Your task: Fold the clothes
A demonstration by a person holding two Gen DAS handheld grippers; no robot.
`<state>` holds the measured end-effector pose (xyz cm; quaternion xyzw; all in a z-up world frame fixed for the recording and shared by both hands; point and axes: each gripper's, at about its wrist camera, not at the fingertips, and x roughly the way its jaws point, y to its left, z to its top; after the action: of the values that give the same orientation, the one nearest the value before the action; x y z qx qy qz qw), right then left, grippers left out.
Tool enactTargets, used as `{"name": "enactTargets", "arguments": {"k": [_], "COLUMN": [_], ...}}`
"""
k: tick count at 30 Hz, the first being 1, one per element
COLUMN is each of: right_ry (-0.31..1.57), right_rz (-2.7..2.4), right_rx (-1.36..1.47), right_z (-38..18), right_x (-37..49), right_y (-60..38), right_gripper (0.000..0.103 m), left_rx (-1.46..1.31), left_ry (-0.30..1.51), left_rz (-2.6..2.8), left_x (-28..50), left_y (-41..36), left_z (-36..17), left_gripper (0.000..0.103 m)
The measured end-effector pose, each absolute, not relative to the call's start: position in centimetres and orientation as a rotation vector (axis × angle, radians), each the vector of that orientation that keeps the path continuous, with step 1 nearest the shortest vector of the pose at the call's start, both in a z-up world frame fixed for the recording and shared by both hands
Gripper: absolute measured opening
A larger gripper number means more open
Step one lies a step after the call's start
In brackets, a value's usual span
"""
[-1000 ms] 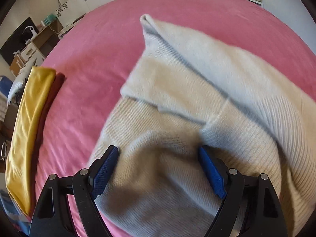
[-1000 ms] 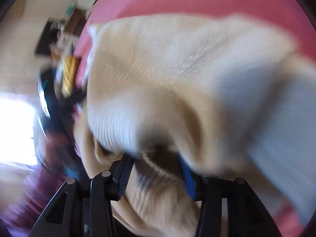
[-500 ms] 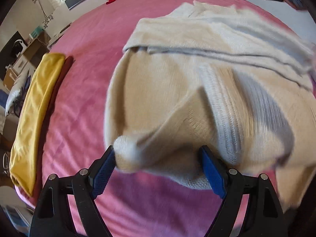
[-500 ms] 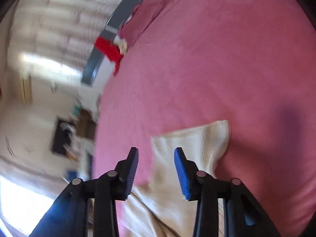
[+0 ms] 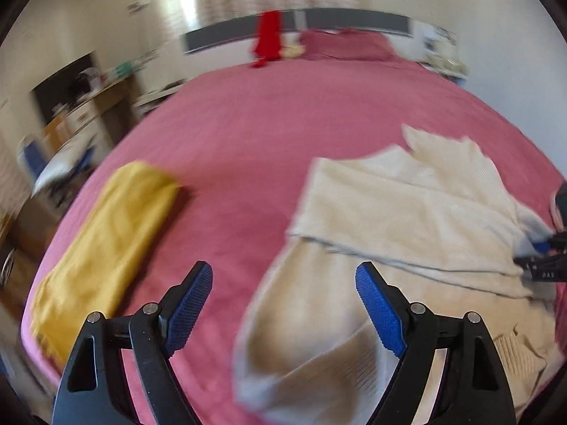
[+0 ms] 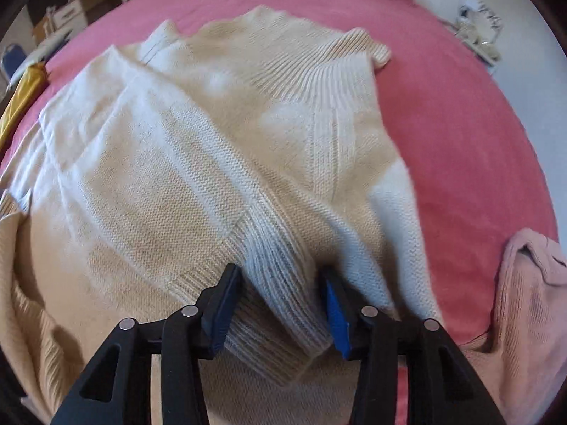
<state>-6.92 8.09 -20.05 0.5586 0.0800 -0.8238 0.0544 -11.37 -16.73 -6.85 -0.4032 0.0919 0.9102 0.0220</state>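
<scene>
Two grippers, one cream sweater [image 6: 212, 148] mid-fold on pink bed [image 6: 460, 124].
Right gripper [image 6: 280, 304], jaws just widening, straddling ribbed cuff near right to lay sleeve across; left gripper [image 5: 283, 304] spread, empty, clear of fabric.

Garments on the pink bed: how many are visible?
4: cream sweater spread centrally, folded yellow one at left edge, pale pink knit at right, red one by the headboard. Others may be hidden.

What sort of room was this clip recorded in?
Almost certainly a bedroom: a wide bed with a pink cover fills the view, pillows lie against the dark headboard, and a cream sweater is spread on it for folding.
</scene>
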Motion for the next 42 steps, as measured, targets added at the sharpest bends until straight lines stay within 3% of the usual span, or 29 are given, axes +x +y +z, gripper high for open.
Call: {"name": "enactTargets", "arguments": {"k": [4, 6, 8, 11, 16, 18, 22, 24, 29, 36, 42], "right_ry": [0.233, 0.234, 0.217, -0.05, -0.772, -0.898, -0.926, -0.9, -0.852, -0.912, -1.107], "right_rz": [-2.539, -2.532, -2.515, -2.487, -2.275, -2.204, -2.119, -2.082, -1.96, -1.823, -1.598], "right_rx": [1.644, 1.632, 1.632, 1.636, 1.577, 1.531, 1.448, 1.413, 1.339, 1.389, 1.463], "right_z": [-20.5, -20.8, -21.0, -20.6, -20.0, -19.4, -16.3, -10.5, -6.9, -9.0, -13.7], "right_x": [-6.2, -6.2, -6.3, -6.4, -6.0, -5.3, -8.9, -5.8, -6.5, -6.5, -5.1], "right_y": [6.5, 5.8, 5.0, 4.9, 5.7, 4.3, -1.4, 3.2, -0.8, -6.2, -7.2], "right_gripper": [0.05, 0.047, 0.032, 0.013, 0.01, 0.01, 0.01, 0.01, 0.01, 0.01, 0.01], "left_rx": [-1.411, -1.513, -1.529, -1.546, -1.437, -1.376, -1.301, -1.267, -1.148, -1.092, -1.183], "left_ry": [0.555, 0.533, 0.425, 0.437, 0.556, 0.553, 0.506, 0.46, 0.24, 0.145, 0.237], "left_rz": [2.605, 2.469, 2.415, 2.324, 2.3, 2.377, 2.553, 2.644, 2.716, 2.684, 2.759], "left_x": [-11.9, -10.6, -8.1, -3.5, 2.4, 2.7, 0.7, -0.9, -4.3, -6.1, -7.0], "left_y": [-11.4, -10.6, -10.8, -11.2, -12.7, -13.8, -16.0, -16.8, -16.5, -13.8, -14.3], "left_z": [-12.9, -15.3, -15.9, -16.1, -13.5, -11.6, -8.5, -7.4, -5.2, -5.9, -8.6], "left_gripper": [0.084, 0.084, 0.084, 0.084, 0.084, 0.085, 0.084, 0.084, 0.085, 0.085, 0.085]}}
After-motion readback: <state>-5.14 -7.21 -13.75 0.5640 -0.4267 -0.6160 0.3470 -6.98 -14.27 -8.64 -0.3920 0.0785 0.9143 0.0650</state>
